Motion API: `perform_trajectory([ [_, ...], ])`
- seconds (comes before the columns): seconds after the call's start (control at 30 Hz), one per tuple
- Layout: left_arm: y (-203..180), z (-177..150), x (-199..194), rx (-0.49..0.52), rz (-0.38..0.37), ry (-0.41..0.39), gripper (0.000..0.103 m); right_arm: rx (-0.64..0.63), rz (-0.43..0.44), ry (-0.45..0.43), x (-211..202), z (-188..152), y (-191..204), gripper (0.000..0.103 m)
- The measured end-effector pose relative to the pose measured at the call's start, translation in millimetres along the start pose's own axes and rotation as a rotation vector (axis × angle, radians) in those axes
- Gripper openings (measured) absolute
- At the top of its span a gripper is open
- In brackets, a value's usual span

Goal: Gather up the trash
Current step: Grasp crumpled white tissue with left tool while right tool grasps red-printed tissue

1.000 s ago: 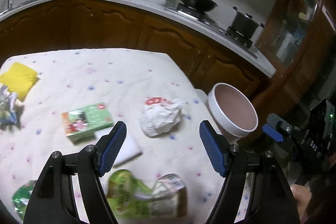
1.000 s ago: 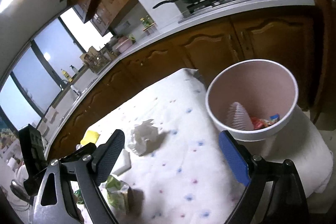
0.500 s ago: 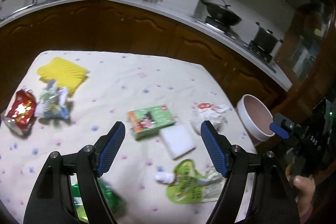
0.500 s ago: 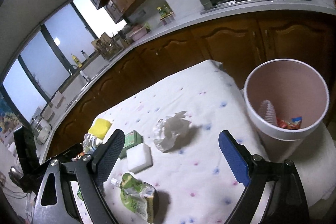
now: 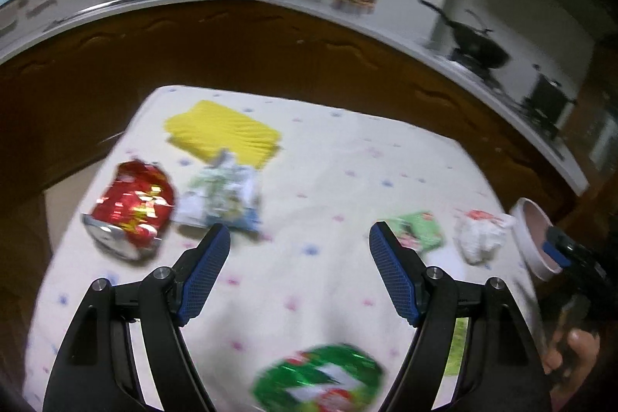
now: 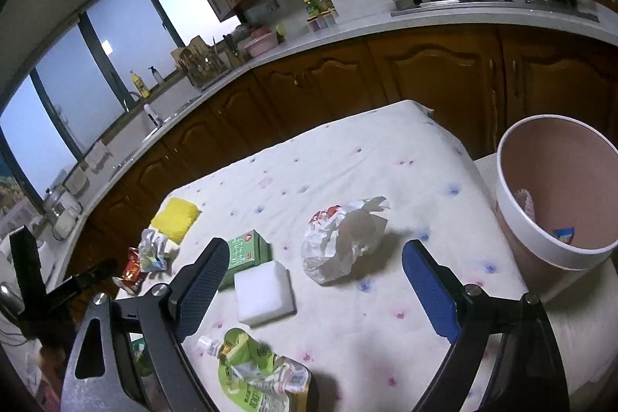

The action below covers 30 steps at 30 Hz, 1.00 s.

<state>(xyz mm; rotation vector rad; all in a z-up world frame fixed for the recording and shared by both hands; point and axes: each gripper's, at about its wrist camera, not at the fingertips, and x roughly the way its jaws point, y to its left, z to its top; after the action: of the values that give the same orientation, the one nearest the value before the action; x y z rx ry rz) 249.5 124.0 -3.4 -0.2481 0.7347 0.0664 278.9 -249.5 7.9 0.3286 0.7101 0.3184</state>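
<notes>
Red foil wrapper (image 5: 131, 209) and crumpled bag (image 6: 343, 240) litter the surface, bin (image 6: 556, 195) alongside (for drop-off), both jaws wide, holding nothing.

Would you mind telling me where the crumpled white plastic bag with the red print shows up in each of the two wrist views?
Left wrist view: the crumpled white bag lies at the far right on the dotted cloth, just right of the green carton.
Right wrist view: the same bag lies near the centre, right of the carton.
Shared landmark: the pink bin stands off the table's edge, beyond the bag.
</notes>
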Motion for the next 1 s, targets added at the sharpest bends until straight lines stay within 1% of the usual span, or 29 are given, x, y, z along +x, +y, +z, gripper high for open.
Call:
perform_trajectory([
  [0.07,14,7,10,-0.007,0.048,0.009,0.076,-0.010,-0.009,0.007,7,1,4,0.092],
  [0.23,29,19,38,0.021,0.115,0.049,0.076,-0.030,-0.024,0.031,25,3,10,0.092],
  [0.33,31,22,54,0.038,0.132,0.076,0.075,-0.032,-0.039,0.064,40,3,9,0.092],
  [0.37,32,23,58,0.038,0.131,0.082,0.072,-0.029,-0.041,0.075,44,3,8,0.091],
  [0.4,32,24,62,0.039,0.127,0.089,0.066,-0.024,-0.041,0.082,48,3,7,0.091],
  [0.43,32,25,67,0.041,0.124,0.096,0.062,-0.019,-0.042,0.088,52,4,6,0.091],
  [0.5,31,26,75,0.048,0.118,0.114,0.049,-0.015,-0.046,0.096,59,5,4,0.090],
  [0.53,31,25,81,0.052,0.115,0.130,0.044,-0.014,-0.047,0.100,61,5,4,0.090],
  [0.57,31,24,86,0.052,0.111,0.147,0.030,-0.013,-0.053,0.109,65,6,3,0.089],
  [0.6,30,23,90,0.050,0.104,0.164,0.017,-0.011,-0.055,0.121,70,6,2,0.085],
  [0.63,30,21,93,0.049,0.091,0.180,0.017,-0.007,-0.054,0.131,74,6,1,0.081],
  [0.67,29,20,92,0.054,0.091,0.172,0.014,-0.001,-0.053,0.143,78,5,-1,0.073],
  [0.7,28,19,91,0.064,0.095,0.169,0.009,-0.002,-0.056,0.148,80,4,-1,0.056],
  [0.73,26,19,88,0.070,0.091,0.167,0.009,-0.009,-0.064,0.153,82,3,-3,0.045],
  [0.77,25,19,86,0.073,0.086,0.160,0.008,-0.012,-0.069,0.156,82,2,-3,0.025],
  [0.87,21,18,78,0.080,0.076,0.145,0.006,-0.033,-0.070,0.136,76,-1,-3,0.021],
  [0.9,20,19,73,0.077,0.065,0.139,0.005,-0.039,-0.065,0.129,72,-1,-2,0.019],
  [1.0,14,23,60,0.070,0.030,0.113,0.005,-0.046,-0.053,0.104,60,1,-1,0.018],
])
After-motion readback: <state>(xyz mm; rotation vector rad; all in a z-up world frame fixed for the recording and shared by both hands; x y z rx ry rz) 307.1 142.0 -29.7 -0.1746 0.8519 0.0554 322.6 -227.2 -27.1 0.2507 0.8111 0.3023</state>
